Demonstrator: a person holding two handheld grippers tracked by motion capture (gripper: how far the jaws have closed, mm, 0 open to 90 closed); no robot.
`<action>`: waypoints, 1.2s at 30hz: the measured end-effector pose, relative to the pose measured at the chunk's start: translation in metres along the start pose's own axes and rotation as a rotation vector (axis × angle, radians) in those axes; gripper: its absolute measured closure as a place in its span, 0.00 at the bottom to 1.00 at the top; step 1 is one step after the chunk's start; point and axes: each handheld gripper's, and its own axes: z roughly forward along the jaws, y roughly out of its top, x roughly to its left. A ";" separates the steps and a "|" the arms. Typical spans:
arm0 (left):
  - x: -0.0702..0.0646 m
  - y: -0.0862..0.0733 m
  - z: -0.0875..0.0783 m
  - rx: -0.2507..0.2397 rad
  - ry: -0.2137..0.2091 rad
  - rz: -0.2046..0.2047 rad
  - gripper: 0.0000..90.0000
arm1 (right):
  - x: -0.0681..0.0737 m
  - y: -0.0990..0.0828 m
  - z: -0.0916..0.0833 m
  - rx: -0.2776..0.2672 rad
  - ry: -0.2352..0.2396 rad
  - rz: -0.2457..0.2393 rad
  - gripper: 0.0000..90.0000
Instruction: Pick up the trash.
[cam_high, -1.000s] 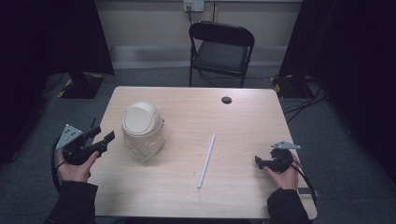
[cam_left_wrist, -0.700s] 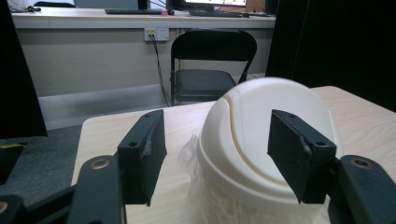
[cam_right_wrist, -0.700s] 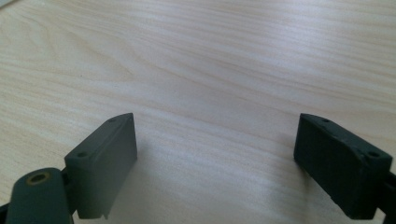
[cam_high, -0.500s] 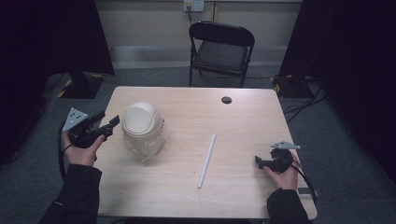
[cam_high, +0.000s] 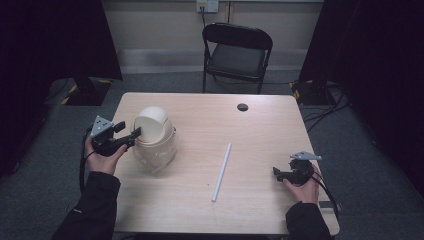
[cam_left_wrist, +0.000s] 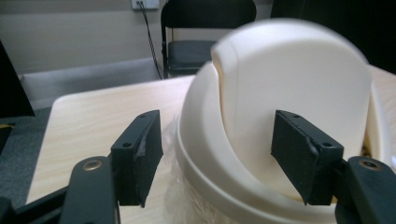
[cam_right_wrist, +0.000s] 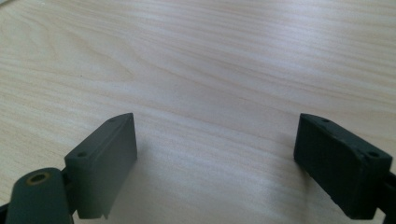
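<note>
Left gripper jaws just been opening, now wide, cream swing-lid bin right at its tips, lid flap between the 2 pads, no clamp. Right gripper wide, nothing between, resting low on table; white rod beside it.

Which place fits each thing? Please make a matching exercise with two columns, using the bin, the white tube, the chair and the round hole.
1. cream swing-lid bin
2. white tube
3. black folding chair
4. round hole

a. on the floor behind the table
b. lying at mid-table
c. at the left gripper
d. in the tabletop near the far edge

Pairs: 1-c, 2-b, 3-a, 4-d
</note>
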 end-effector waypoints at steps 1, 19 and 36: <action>0.000 -0.002 0.002 0.011 -0.001 0.004 0.37 | 0.000 0.000 0.000 0.000 0.000 -0.001 0.14; -0.004 0.001 0.010 0.035 0.027 0.003 0.37 | 0.003 -0.002 -0.003 -0.024 0.008 0.001 0.32; -0.003 -0.054 -0.064 0.030 0.035 -0.004 0.37 | 0.028 0.032 -0.025 -0.171 0.037 -0.041 0.42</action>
